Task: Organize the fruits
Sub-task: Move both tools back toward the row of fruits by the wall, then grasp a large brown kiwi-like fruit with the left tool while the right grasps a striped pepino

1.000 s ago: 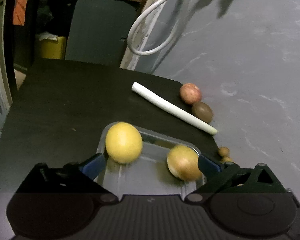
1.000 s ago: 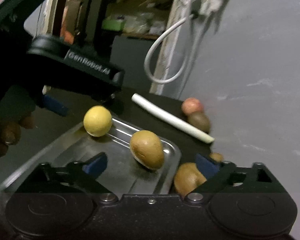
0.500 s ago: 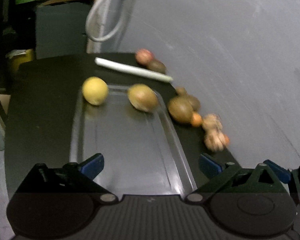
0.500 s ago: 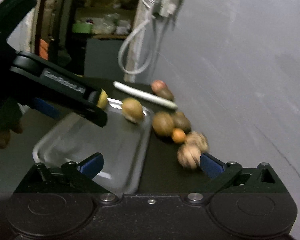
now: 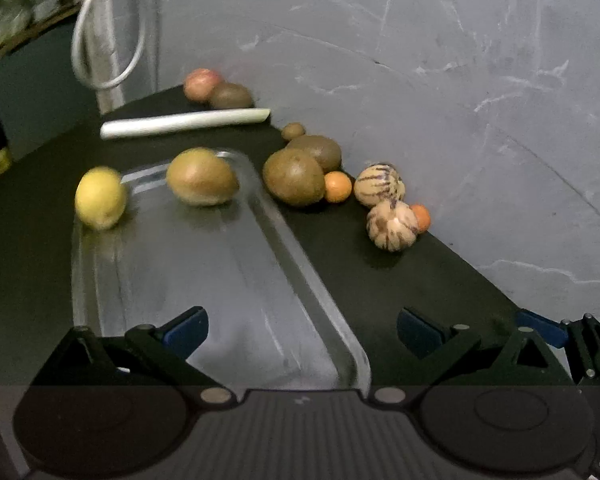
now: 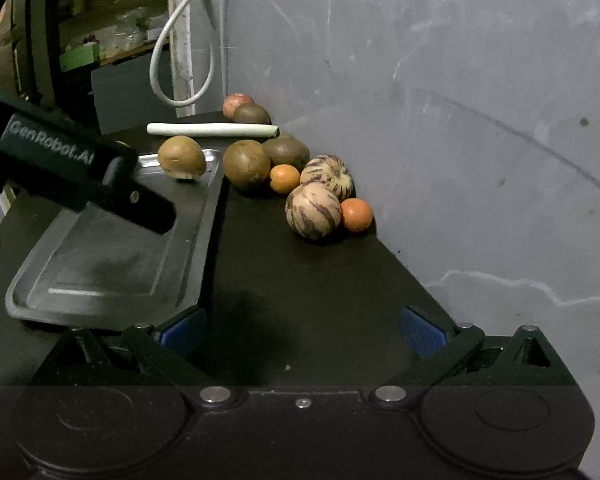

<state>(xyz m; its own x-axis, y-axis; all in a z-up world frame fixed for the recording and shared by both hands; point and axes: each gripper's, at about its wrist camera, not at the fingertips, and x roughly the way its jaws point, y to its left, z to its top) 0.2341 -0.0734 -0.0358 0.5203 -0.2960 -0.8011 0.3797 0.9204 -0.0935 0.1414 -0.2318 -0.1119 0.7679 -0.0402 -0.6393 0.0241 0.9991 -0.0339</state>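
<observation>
Grey marbled wall (image 6: 460, 80) borders the black desk (image 6: 300, 280) on its right. White cable loop (image 6: 180, 60) hangs at the wall's edge. Cluttered dim shelving (image 6: 100, 40) behind. Lighting low.

Both grippers black plastic; blue fingertip pads (image 6: 182, 330); silver screws; left gripper (image 5: 302, 330) marked "GenRobot.AI".

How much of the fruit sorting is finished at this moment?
Done: a yellow round fruit and a brown oval fruit lie in the metal tray. In hand: nothing; the left gripper and right gripper are open. Left: two striped round fruits, small oranges and brown fruits on the black table.
</observation>
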